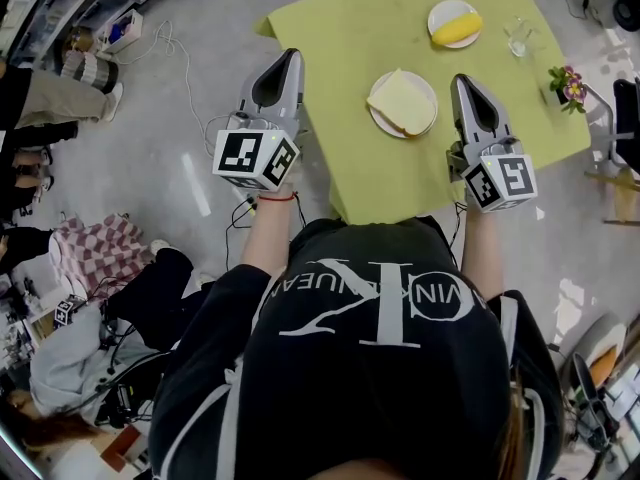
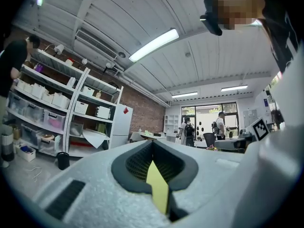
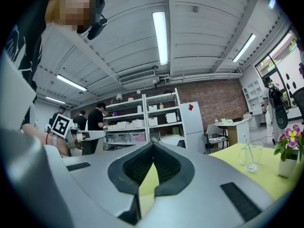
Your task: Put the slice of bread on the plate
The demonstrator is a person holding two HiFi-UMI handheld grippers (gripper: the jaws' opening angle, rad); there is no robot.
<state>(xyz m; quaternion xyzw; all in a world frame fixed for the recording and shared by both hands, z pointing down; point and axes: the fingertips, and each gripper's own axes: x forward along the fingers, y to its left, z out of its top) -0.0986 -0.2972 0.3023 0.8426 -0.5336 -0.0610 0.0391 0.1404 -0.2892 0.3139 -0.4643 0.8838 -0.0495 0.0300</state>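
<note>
A pale slice of bread lies on a white plate in the middle of the yellow-green table. My left gripper hovers at the table's left edge, left of the plate, with nothing in it. To the plate's right, my right gripper hangs over the table, apart from the plate. In the left gripper view the gripper has its tips together, with only tablecloth showing below them. The right gripper looks the same in its own view, shut and empty.
A second white plate with a yellow food item sits at the table's far side. A clear glass and a small flower pot stand at the right. People's legs and cables are on the floor at left.
</note>
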